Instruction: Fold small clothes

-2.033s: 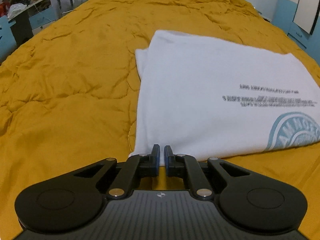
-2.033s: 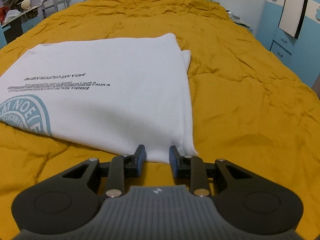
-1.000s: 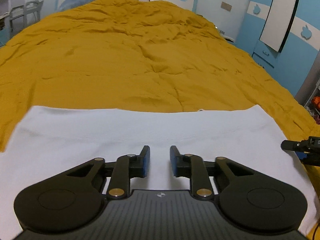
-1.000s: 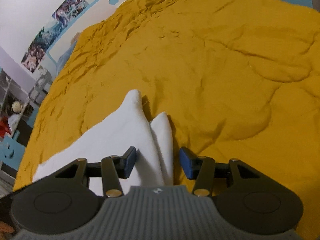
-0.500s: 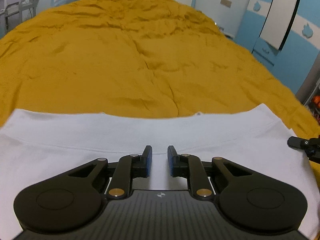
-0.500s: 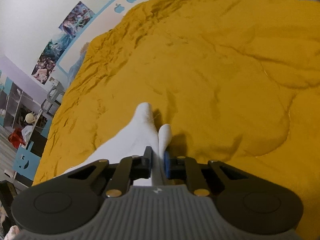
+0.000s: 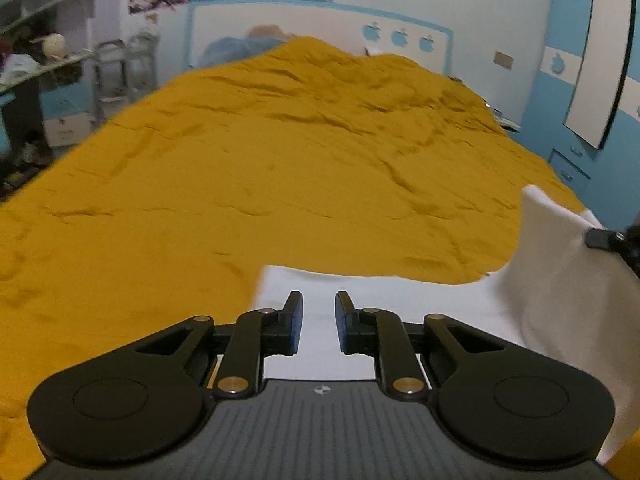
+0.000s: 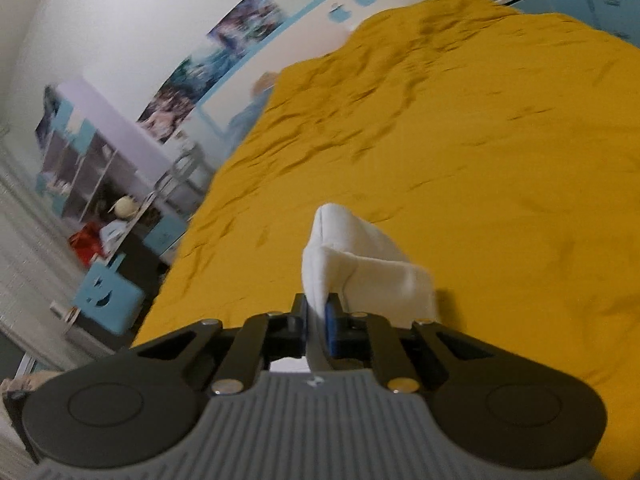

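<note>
The right gripper has its jaws clamped on a folded edge of the white shirt, which bunches up just ahead of them above the yellow bedspread. The left gripper has its jaws narrowly parted, with white cloth lying under and between them; whether they pinch it cannot be told.

The white, soft cotton folded garment is lying partly on the mustard-yellow quilted bedspread while its right-hand edge is rising in a bunched, doubled-over peak, and any print on it is apparently facing away, though blur is hiding detail.
</note>
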